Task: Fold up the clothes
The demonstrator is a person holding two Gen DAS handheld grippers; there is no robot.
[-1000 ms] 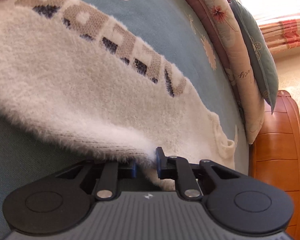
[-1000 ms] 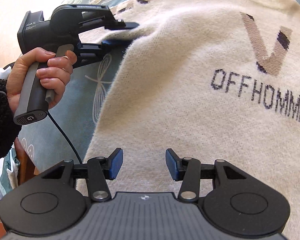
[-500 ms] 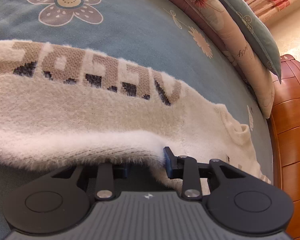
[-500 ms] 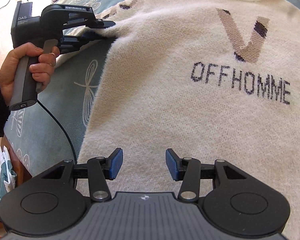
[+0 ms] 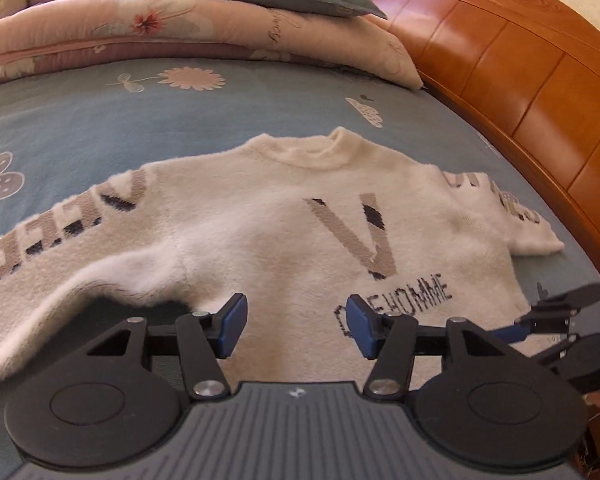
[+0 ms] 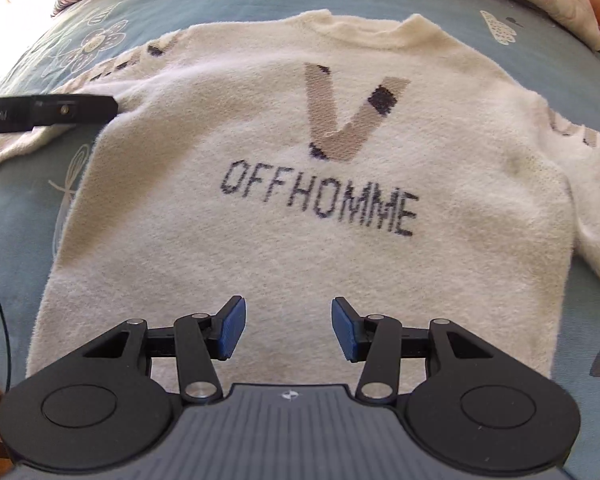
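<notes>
- Two claws hover over one cream sweater, and neither holds anything: the left claw has its blue pads spread with only knit showing through the gap, and the right claw is spread the same way above the sweater's lower body.
- Seen from the right wrist, the left claw reaches in as a dark bar just over the near end of the sweater's left sleeve, where the sleeve meets the body; whether it touches the knit cannot be told.
- Seen from the left wrist, the right claw sits at the sweater's right-hand hem edge, low and close to the fabric.
- The sweater lies face up on the bed, collar pointing away toward the pillows, the big V and the "OFFHOMME" lettering readable across the chest.
- Both sleeves stick out sideways from the body; the left one has a raised ridge near the armpit, and the right sleeve lies flatter toward the wooden bed frame.
- Judging by this, the garment is spread out and the folding proper is not yet begun; the step in hand looks like the laying-out, close to finished.
- The next move probably calls for pinching a sleeve near its cuff and carrying it across the chest lettering, keeping the body from dragging along.
- That ridge by the armpit may need flattening first, or the fold could trap a lump.
</notes>
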